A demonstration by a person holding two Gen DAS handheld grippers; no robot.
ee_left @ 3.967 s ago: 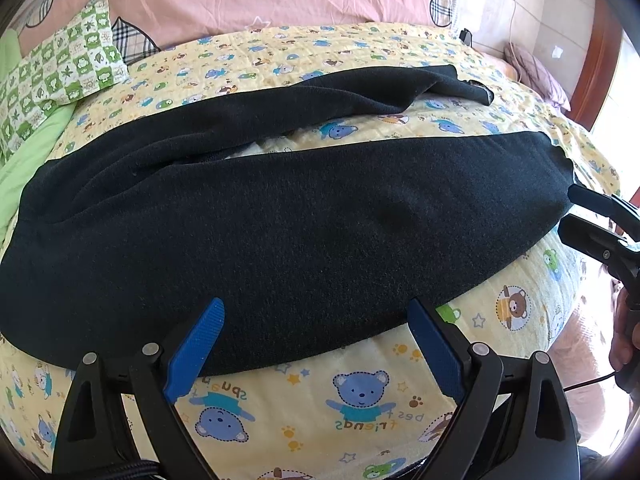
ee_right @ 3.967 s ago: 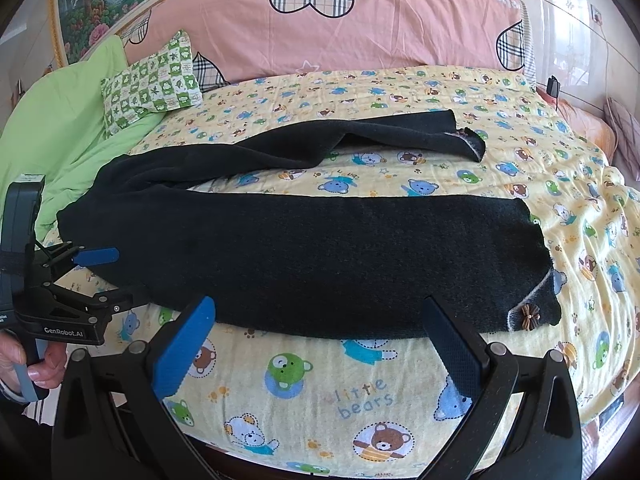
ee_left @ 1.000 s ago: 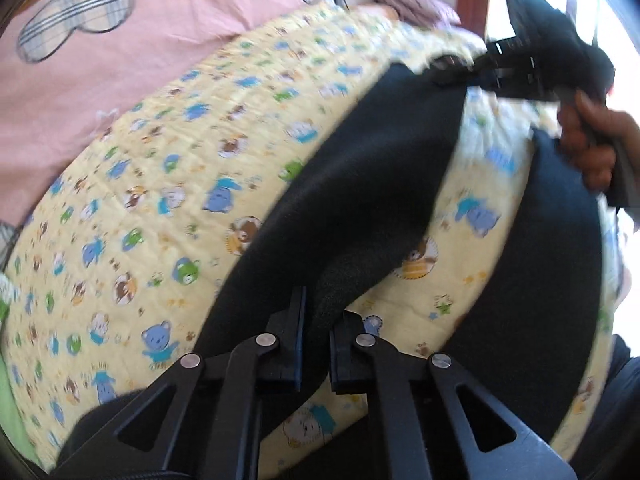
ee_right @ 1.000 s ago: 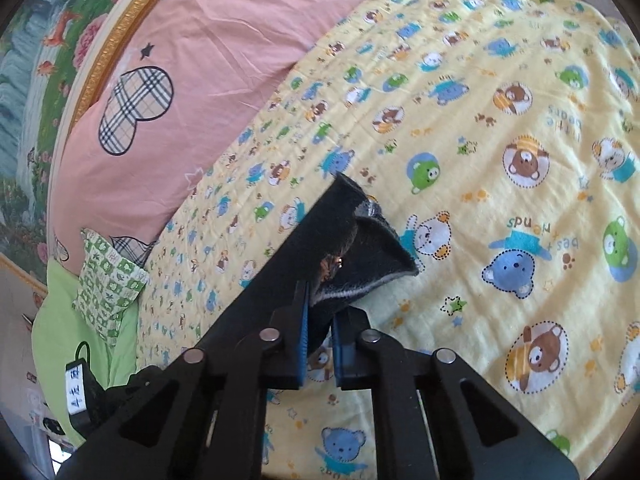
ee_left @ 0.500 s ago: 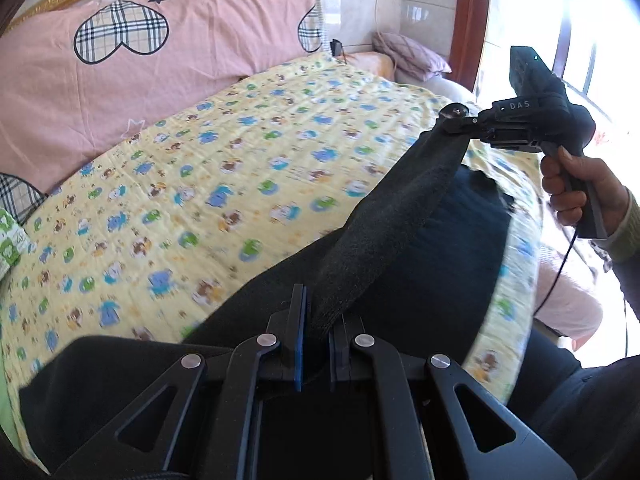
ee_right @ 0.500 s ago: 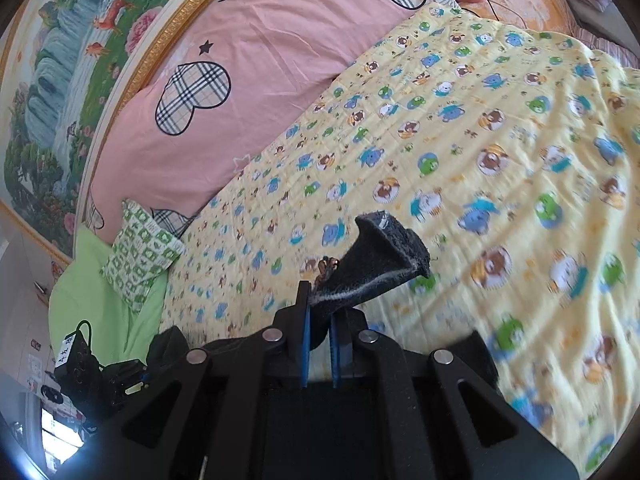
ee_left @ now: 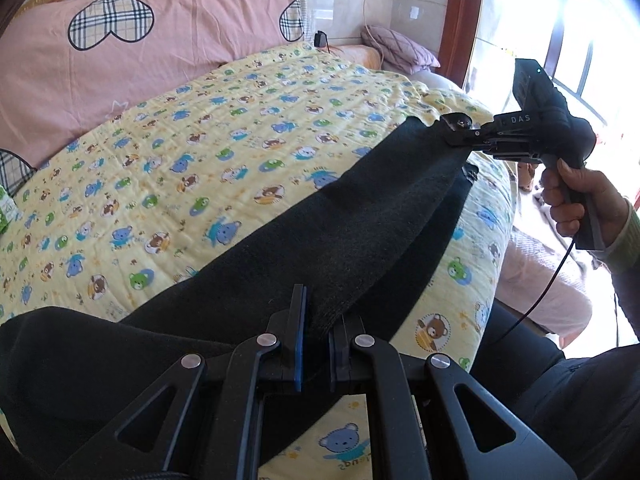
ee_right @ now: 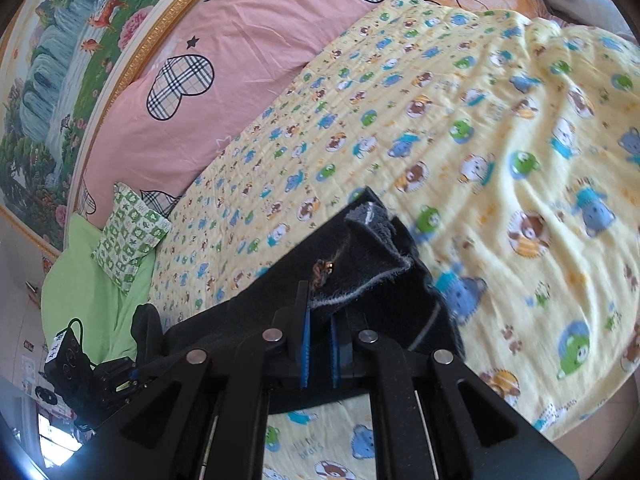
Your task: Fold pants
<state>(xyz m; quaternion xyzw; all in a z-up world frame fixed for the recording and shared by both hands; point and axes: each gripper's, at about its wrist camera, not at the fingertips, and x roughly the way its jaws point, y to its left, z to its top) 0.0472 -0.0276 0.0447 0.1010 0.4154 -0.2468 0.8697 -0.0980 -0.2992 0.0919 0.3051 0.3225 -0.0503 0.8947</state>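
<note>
The black fleece pants [ee_left: 360, 220] lie along the near edge of the bed. One leg is lifted and stretched between both grippers, above the other leg. My left gripper [ee_left: 316, 336] is shut on the leg's upper part near the waist. My right gripper [ee_right: 320, 332] is shut on the leg's cuff [ee_right: 360, 264], which has a small brown bow. The right gripper also shows in the left wrist view [ee_left: 460, 128], holding the cuff over the lower leg's end. The left gripper shows at the lower left of the right wrist view [ee_right: 120, 376].
The bed has a yellow bear-print quilt [ee_left: 200, 160]. A pink pillow with plaid hearts [ee_left: 160, 40] lies along the headboard. A green checked cushion [ee_right: 128, 232] and a green blanket [ee_right: 80, 288] lie at the left. A charger and cable [ee_left: 322, 40] are at the far corner.
Both grippers closed on the far leg and carried it toward the near edge; it now hangs stretched above the near leg, lower than half a second ago.
</note>
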